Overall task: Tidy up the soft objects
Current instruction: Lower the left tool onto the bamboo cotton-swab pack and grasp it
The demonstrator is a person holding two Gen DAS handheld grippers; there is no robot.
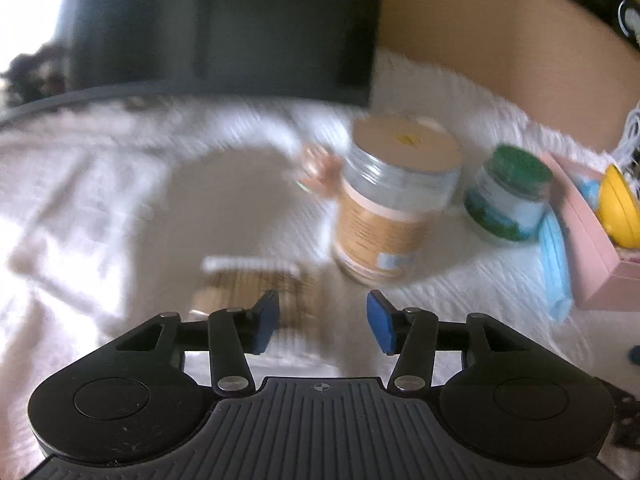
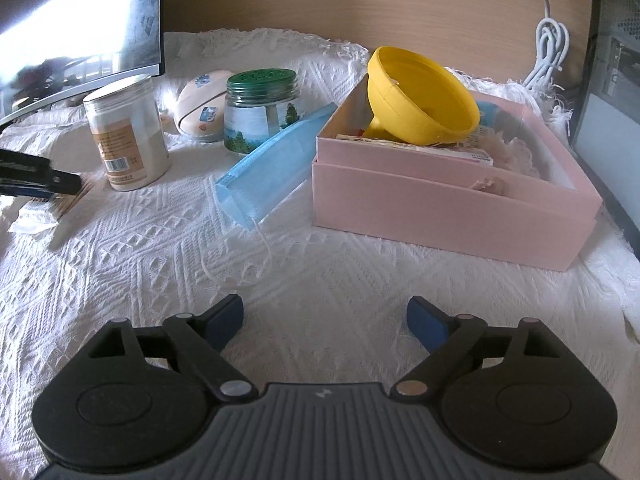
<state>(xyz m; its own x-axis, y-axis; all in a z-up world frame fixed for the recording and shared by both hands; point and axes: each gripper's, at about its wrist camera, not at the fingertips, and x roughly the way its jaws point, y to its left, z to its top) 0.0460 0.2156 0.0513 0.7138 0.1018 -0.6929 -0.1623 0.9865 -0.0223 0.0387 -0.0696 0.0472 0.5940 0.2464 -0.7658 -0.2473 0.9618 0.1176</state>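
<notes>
A stack of blue face masks leans against the left wall of a pink box; it also shows in the left wrist view. My right gripper is open and empty above the white cloth, short of the masks. My left gripper is open and empty, just above a packet of brown sticks in front of a tan-labelled jar. The left view is blurred. The left gripper shows at the right view's left edge.
A yellow funnel and papers sit in the pink box. A green-lidded jar, a tan-labelled jar and a rounded white case stand behind. A monitor is at back left, a white cable at back right.
</notes>
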